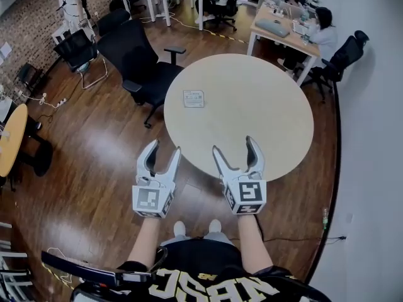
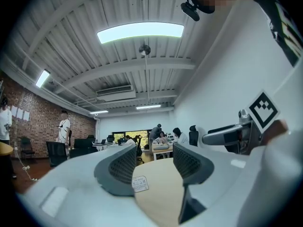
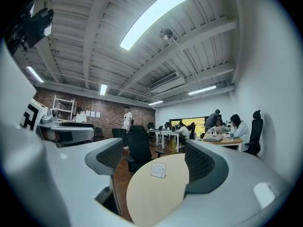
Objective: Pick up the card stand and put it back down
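Observation:
A small clear card stand (image 1: 193, 98) with a printed card stands upright on the left part of the round beige table (image 1: 264, 115). The stand shows far off between the jaws in the left gripper view (image 2: 140, 184) and in the right gripper view (image 3: 158, 170). My left gripper (image 1: 164, 151) hangs open over the floor, just short of the table's near edge. My right gripper (image 1: 234, 148) is open too, with its fingertips over the table's near rim. Nothing is between either pair of jaws.
A black office chair (image 1: 140, 65) stands against the table's left side, close to the stand. Desks with seated people (image 1: 296, 27) fill the back of the room. A white wall (image 1: 378, 137) runs along the right. A second round table (image 1: 11, 137) sits at the far left.

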`<control>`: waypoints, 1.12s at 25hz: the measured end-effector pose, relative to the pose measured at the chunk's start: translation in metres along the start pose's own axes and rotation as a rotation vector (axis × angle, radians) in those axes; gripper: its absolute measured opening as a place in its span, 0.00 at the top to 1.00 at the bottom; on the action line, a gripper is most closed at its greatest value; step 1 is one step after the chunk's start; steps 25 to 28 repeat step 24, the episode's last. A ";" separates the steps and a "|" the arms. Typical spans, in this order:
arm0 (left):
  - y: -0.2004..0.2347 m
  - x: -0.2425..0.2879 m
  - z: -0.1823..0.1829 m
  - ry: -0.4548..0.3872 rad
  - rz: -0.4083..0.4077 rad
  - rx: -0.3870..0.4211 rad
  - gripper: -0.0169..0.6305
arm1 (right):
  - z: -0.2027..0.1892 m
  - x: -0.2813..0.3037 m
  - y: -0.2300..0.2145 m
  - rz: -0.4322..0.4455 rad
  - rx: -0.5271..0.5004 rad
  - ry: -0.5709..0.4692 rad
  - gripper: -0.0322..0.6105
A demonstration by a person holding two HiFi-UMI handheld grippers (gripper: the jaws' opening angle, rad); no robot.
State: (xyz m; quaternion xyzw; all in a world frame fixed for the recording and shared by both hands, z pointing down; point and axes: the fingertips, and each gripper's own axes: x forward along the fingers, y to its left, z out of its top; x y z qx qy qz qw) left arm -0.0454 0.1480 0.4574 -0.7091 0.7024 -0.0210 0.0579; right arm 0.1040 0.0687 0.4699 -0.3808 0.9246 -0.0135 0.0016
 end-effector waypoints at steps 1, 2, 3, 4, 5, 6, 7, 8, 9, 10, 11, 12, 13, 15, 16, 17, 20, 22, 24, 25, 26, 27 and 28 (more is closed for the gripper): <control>0.002 -0.004 0.003 -0.004 -0.001 0.006 0.60 | 0.002 0.000 0.004 -0.005 -0.005 -0.005 0.32; 0.004 -0.007 0.006 -0.010 0.001 0.007 0.60 | 0.004 0.000 0.009 -0.003 -0.007 -0.011 0.32; 0.008 -0.011 0.009 -0.015 0.006 0.006 0.60 | 0.007 0.000 0.017 0.002 -0.007 -0.016 0.32; 0.012 -0.015 0.011 -0.018 0.011 0.006 0.60 | 0.009 0.000 0.026 0.007 -0.010 -0.016 0.32; 0.017 -0.019 0.012 -0.019 0.015 0.007 0.60 | 0.010 -0.001 0.035 0.008 -0.015 -0.011 0.32; 0.021 -0.022 0.012 -0.021 0.016 0.006 0.60 | 0.011 -0.001 0.042 0.007 -0.021 -0.006 0.32; 0.025 -0.025 0.012 -0.025 0.015 0.003 0.60 | 0.011 -0.002 0.049 0.004 -0.025 -0.001 0.32; 0.028 -0.028 0.012 -0.029 0.014 -0.002 0.60 | 0.011 -0.004 0.056 0.002 -0.028 0.005 0.32; 0.031 -0.032 0.012 -0.033 0.015 -0.005 0.60 | 0.011 -0.005 0.062 0.003 -0.031 0.010 0.32; 0.035 -0.037 0.012 -0.035 0.018 -0.007 0.60 | 0.011 -0.007 0.069 0.003 -0.036 0.014 0.32; 0.039 -0.041 0.011 -0.037 0.022 -0.010 0.60 | 0.012 -0.008 0.075 0.003 -0.040 0.018 0.32; 0.043 -0.045 0.010 -0.038 0.027 -0.013 0.60 | 0.013 -0.009 0.081 0.002 -0.043 0.021 0.32; 0.047 -0.048 0.010 -0.038 0.030 -0.018 0.60 | 0.014 -0.009 0.086 0.001 -0.047 0.023 0.32; 0.053 -0.053 0.007 -0.039 0.032 -0.029 0.60 | 0.013 -0.009 0.094 0.009 -0.054 0.025 0.32; 0.055 -0.055 0.005 -0.039 0.030 -0.034 0.60 | 0.012 -0.008 0.098 0.011 -0.057 0.027 0.32; 0.056 -0.057 0.004 -0.040 0.028 -0.038 0.60 | 0.011 -0.008 0.101 0.012 -0.060 0.030 0.32; 0.061 -0.061 0.001 -0.046 0.025 -0.051 0.60 | 0.010 -0.007 0.107 0.009 -0.067 0.035 0.32; 0.062 -0.062 0.002 -0.053 0.026 -0.056 0.60 | 0.009 -0.005 0.108 0.002 -0.072 0.036 0.32; 0.063 -0.062 0.004 -0.060 0.023 -0.060 0.60 | 0.009 -0.003 0.108 -0.006 -0.076 0.035 0.32; 0.063 -0.062 0.004 -0.060 0.023 -0.060 0.60 | 0.009 -0.003 0.108 -0.006 -0.076 0.035 0.32; 0.063 -0.062 0.004 -0.060 0.023 -0.060 0.60 | 0.009 -0.003 0.108 -0.006 -0.076 0.035 0.32; 0.063 -0.062 0.004 -0.060 0.023 -0.060 0.60 | 0.009 -0.003 0.108 -0.006 -0.076 0.035 0.32; 0.063 -0.062 0.004 -0.060 0.023 -0.060 0.60 | 0.009 -0.003 0.108 -0.006 -0.076 0.035 0.32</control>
